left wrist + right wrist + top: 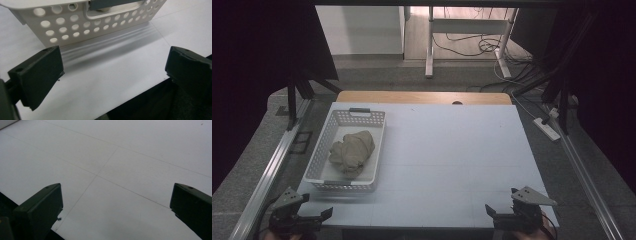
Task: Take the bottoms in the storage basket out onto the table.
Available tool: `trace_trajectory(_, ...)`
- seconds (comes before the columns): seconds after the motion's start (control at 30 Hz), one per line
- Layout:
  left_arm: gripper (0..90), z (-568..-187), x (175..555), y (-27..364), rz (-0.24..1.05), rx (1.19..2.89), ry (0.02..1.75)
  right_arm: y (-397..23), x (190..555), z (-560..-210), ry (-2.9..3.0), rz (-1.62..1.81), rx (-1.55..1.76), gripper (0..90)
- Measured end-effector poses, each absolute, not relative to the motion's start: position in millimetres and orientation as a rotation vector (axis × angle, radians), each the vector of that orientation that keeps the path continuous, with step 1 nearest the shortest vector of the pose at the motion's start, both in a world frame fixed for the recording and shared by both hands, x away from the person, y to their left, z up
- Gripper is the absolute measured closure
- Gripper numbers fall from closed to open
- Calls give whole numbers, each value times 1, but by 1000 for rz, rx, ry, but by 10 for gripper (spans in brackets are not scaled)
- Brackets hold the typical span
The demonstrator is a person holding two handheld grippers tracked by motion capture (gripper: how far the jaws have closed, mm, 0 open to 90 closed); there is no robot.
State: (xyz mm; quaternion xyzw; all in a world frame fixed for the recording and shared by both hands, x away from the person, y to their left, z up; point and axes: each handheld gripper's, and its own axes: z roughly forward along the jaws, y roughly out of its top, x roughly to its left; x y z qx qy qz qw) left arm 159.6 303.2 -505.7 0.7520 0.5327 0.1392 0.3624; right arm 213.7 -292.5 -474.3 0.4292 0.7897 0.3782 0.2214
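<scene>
1. The crumpled beige cloth (352,151) lies in the white perforated plastic basket (324,141) near the white table's (452,150) left edge.
2. Left tongs (328,212) at the near left corner stand wide, empty.
3. Right tongs (488,210) at the near right corner stand wide, empty.

one basket (323,150), one cloth bundle (352,151), two grippers

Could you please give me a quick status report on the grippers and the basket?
Left gripper open, empty, near basket. Right gripper open over bare table. Beige cloth bundled inside basket. Nothing in the way.
</scene>
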Motion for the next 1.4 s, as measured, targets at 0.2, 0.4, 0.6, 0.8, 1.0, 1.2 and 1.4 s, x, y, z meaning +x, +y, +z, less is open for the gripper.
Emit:
trace_trajectory(0.2,17,-506,160,305,335,1935,1361,-291,215,-475,2205,1034,1176,0)
trace_trajectory(0.4,18,-506,161,304,324,1947,1354,-291,216,-476,2231,1049,1175,0)
trace_trajectory(0.6,16,-507,162,305,296,1942,1358,-291,217,-476,2256,1055,1172,0)
trace_trajectory(0.8,15,-507,163,307,282,1935,1362,-291,217,-476,2269,1057,1163,0)
trace_trajectory(1.0,13,-507,164,305,281,1950,1361,-291,218,-476,2276,1051,1160,0)
trace_trajectory(1.2,3,-505,163,305,282,1938,1352,-289,218,-477,2283,1038,1151,0)
trace_trajectory(1.4,0,-501,162,305,291,1926,1325,-289,218,-477,2285,1032,1151,0)
